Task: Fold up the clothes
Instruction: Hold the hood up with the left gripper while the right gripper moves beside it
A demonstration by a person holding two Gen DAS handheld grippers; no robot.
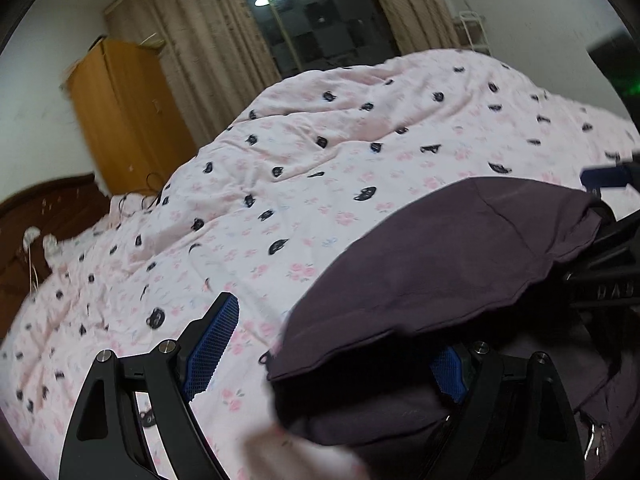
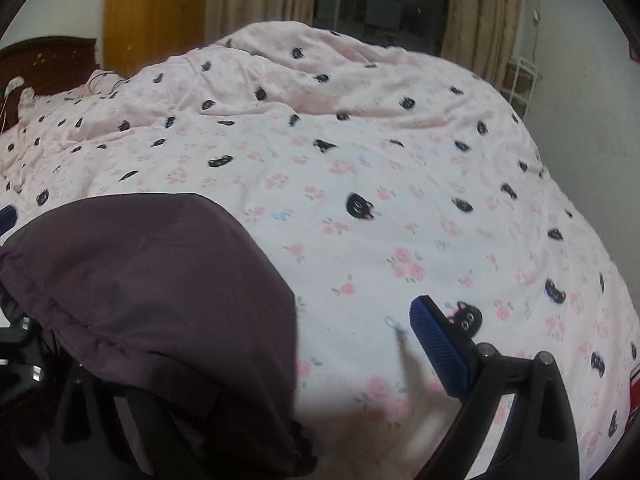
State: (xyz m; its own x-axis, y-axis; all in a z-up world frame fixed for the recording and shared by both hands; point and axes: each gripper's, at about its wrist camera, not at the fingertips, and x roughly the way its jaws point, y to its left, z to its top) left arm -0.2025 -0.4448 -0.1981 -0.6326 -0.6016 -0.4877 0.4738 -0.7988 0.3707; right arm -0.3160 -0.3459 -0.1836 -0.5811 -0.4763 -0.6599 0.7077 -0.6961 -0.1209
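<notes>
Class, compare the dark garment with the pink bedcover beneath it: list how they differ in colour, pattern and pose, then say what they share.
Colour: the garment is plain dark purple; the bedcover is pale pink.
Pattern: the garment shows none; the bedcover carries dark cat faces and pink flowers.
Pose: the garment is bunched and draped over the gripper fingers in both views; the bedcover lies spread across the bed.
Shared: both are soft, creased cloth.

Your work surface: bed (image 1: 400,120), covered edge to edge by rumpled pink quilt (image 2: 360,160) printed with black cat faces and pink roses. Dark purple garment (image 1: 440,260) lies on quilt at 4 o'clock in your left view, 8 o'clock in your right view. Dark wooden headboard (image 2: 48,60) at 10 o'clock.
</notes>
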